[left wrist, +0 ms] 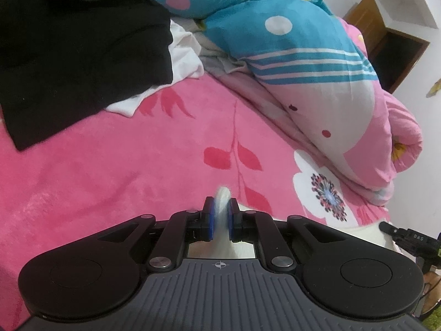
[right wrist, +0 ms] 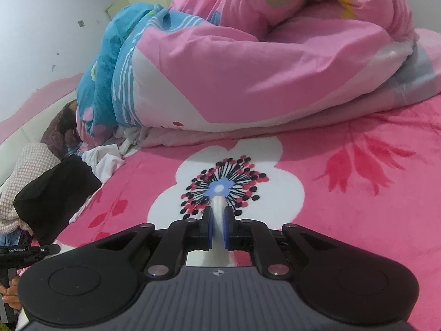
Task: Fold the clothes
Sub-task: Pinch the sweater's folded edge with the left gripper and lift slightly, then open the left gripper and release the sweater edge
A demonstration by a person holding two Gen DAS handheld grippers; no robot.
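Note:
A white garment (left wrist: 222, 197) is pinched between the blue pads of my left gripper (left wrist: 221, 207), which is shut on its edge; more white cloth shows below the jaws. My right gripper (right wrist: 218, 213) is likewise shut on a fold of the white garment (right wrist: 218, 203), just over the flower print of the pink bed cover (right wrist: 358, 207). Most of the garment lies hidden under both grippers. In the left wrist view the tip of the right gripper (left wrist: 386, 226) shows at the right edge. The left gripper's tip (right wrist: 52, 248) appears at the left edge of the right wrist view.
A black garment (left wrist: 77, 55) lies on white clothes (left wrist: 184, 52) at the back left of the bed. A rolled pink and blue quilt (left wrist: 317, 82) runs along the far side. A checked pillow (right wrist: 24, 171) and a white wall (right wrist: 41, 27) are on the left.

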